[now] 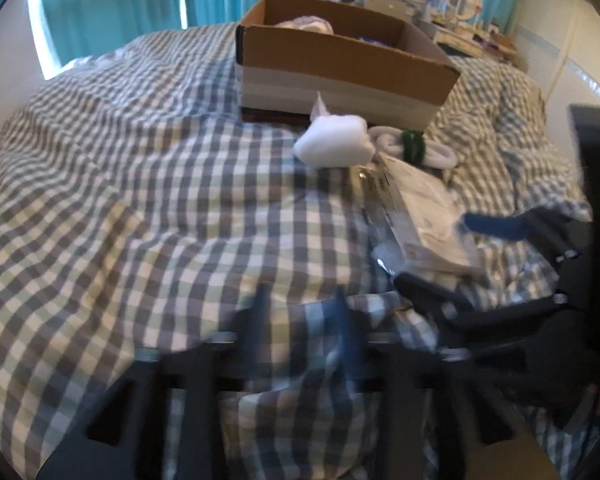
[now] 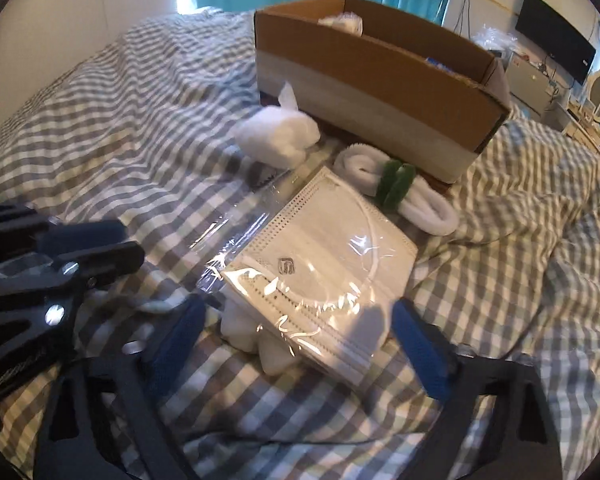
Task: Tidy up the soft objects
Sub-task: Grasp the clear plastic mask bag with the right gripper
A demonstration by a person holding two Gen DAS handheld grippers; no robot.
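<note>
A plastic-wrapped pack of white face masks [image 2: 320, 276] lies on the checked bedspread, on top of a white soft item [image 2: 244, 328]. My right gripper [image 2: 300, 340] is open, its blue-padded fingers on either side of the pack's near end. My left gripper [image 1: 304, 320] is blurred, low over the bedspread, with a narrow gap and nothing between the fingers; it also shows at the left of the right wrist view [image 2: 112, 248]. A white bagged bundle [image 2: 280, 136] and a white rolled cloth with a green band [image 2: 396, 188] lie before the cardboard box [image 2: 380, 92].
The box holds a white item [image 2: 344, 22] and something blue. The bedspread [image 1: 120, 200] is rumpled at the right. Teal curtains [image 1: 120, 4] hang behind; a cluttered desk with a monitor [image 2: 556, 48] stands at the far right.
</note>
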